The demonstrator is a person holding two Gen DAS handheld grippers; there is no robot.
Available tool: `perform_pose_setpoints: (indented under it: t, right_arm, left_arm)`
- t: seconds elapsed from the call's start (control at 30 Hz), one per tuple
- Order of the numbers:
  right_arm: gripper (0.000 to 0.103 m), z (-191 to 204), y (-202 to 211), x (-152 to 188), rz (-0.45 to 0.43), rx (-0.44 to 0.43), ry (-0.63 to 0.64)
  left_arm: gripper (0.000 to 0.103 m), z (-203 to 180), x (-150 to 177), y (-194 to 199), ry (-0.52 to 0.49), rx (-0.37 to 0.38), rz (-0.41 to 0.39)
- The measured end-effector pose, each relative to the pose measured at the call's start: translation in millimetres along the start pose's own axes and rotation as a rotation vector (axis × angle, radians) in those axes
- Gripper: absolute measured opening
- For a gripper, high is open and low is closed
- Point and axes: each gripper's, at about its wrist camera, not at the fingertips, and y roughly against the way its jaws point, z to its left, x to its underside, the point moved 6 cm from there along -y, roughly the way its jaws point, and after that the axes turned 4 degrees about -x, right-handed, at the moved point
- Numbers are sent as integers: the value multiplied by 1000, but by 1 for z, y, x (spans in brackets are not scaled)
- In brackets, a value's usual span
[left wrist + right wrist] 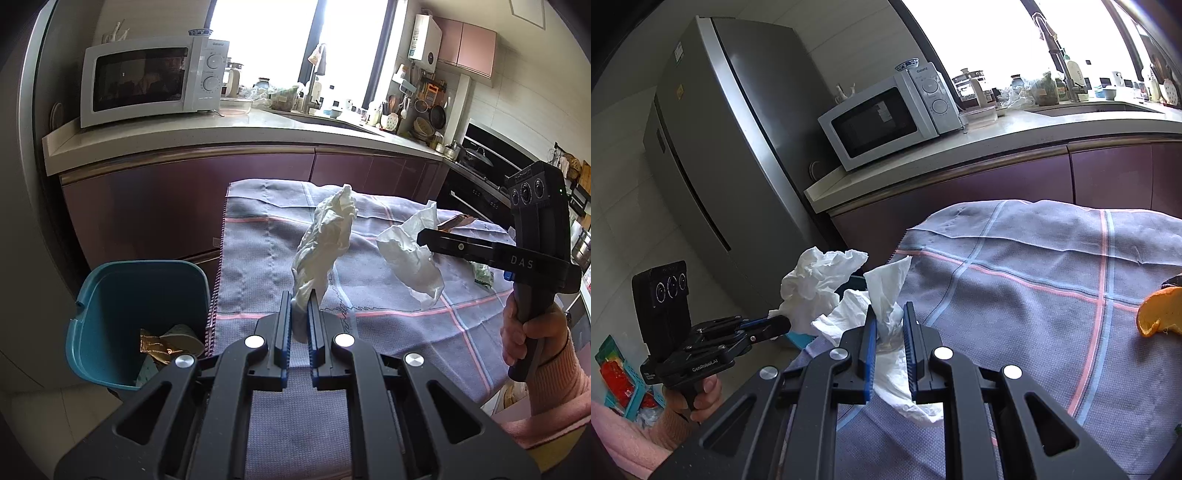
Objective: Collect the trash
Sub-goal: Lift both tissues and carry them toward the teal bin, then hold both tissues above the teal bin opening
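Observation:
My left gripper (299,299) is shut on a crumpled white tissue (325,240) and holds it above the cloth-covered table (406,332). It also shows in the right wrist view (783,323) with its tissue (816,284). My right gripper (890,314) is shut on a second white tissue (886,291); in the left wrist view this gripper (424,238) and its tissue (410,254) are to the right. A teal bin (136,317) stands left of the table with a gold wrapper (157,347) inside.
An orange peel (1160,312) lies on the cloth at the right. A green scrap (482,275) and a brown wrapper (456,222) lie behind the right gripper. A counter with a microwave (147,83) runs behind; a fridge (713,147) stands at the left.

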Motion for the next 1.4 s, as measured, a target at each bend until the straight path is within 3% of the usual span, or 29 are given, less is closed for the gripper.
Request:
perform_pose_setpoints:
  t: [1.4]
  right_arm:
    - [13,59,-87,-18,100,-129,68]
  left_arm:
    - [8,78,11,23,112,-131,-32]
